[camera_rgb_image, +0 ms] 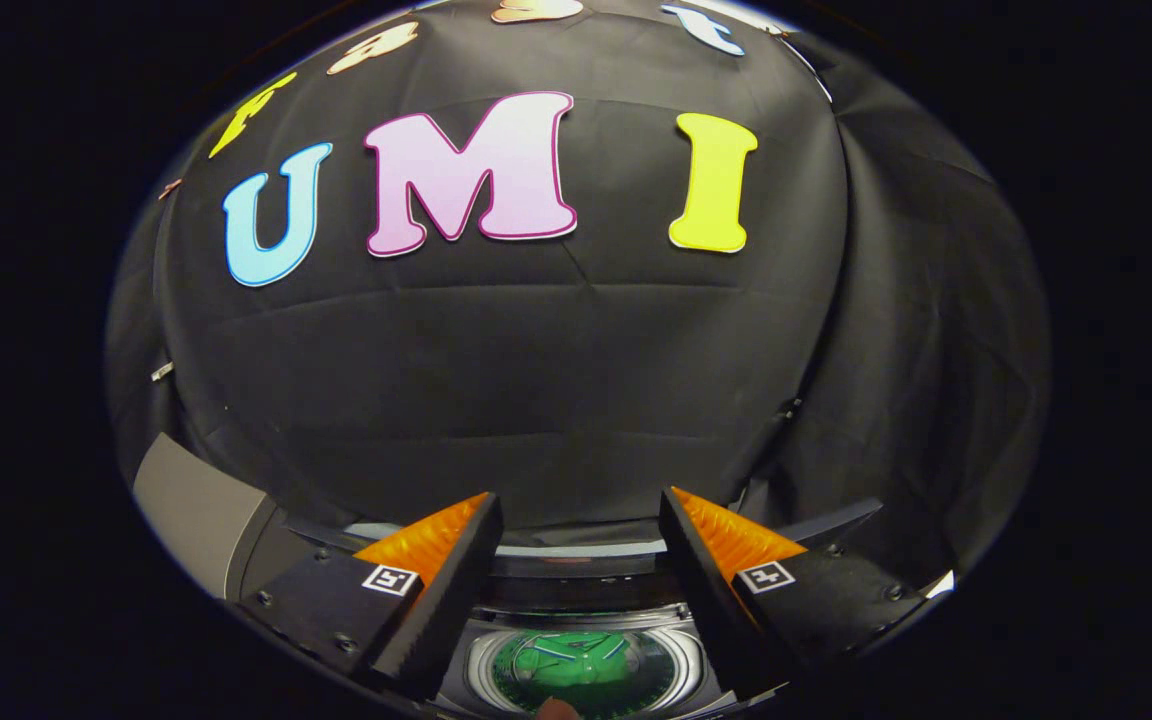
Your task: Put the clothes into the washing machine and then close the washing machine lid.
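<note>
The claw [576, 560] hangs above the washing machine [586, 640] with its fingers wide apart and nothing between them; a green garment [576, 662] lies down in the drum, below and between the fingers; the clothes seem loaded, so the lid is likely next; find its edge, push evenly, and keep the fingers clear of the closing rim.

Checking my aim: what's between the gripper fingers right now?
In the gripper view, the open hand-held gripper frames the washing machine drum, green clothes inside.

Washing machine [586, 640] mostly behind fingers [436, 590].
</note>
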### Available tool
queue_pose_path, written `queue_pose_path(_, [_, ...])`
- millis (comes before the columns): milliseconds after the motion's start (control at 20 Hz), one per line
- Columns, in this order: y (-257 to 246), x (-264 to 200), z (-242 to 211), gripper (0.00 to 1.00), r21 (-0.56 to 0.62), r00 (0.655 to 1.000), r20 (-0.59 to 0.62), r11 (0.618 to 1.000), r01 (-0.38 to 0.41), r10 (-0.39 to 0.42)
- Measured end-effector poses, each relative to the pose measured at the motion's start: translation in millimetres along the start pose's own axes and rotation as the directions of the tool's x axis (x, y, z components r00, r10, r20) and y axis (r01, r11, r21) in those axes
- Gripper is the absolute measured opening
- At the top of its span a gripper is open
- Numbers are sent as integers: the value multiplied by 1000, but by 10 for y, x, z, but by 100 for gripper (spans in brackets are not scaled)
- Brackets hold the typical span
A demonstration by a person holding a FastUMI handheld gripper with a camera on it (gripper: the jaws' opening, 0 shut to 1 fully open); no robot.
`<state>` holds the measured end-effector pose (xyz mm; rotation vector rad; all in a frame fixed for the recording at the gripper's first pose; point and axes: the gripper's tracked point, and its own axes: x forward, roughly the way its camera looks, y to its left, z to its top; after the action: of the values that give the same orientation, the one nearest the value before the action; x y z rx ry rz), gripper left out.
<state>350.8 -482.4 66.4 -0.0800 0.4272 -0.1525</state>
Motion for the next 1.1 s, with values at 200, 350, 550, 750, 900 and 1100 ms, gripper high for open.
queue_pose_path(200, [1,-139,-60,100,-2,999,36,1000,-5,5])
queue_pose_path(350, [3,-266,-155,100,0,999,37,1000,-23,23])
queue_pose_path(550, [-12,-437,-233,99,5,996,84,1000,-18,17])
queue_pose_path(750, [-6,-531,-351,100,0,997,77,1000,-30,30])
queue_pose_path(900, [-11,-565,-365,99,5,996,89,999,-34,33])
queue_pose_path(1100, [-15,-633,-469,100,4,997,66,999,-33,32])
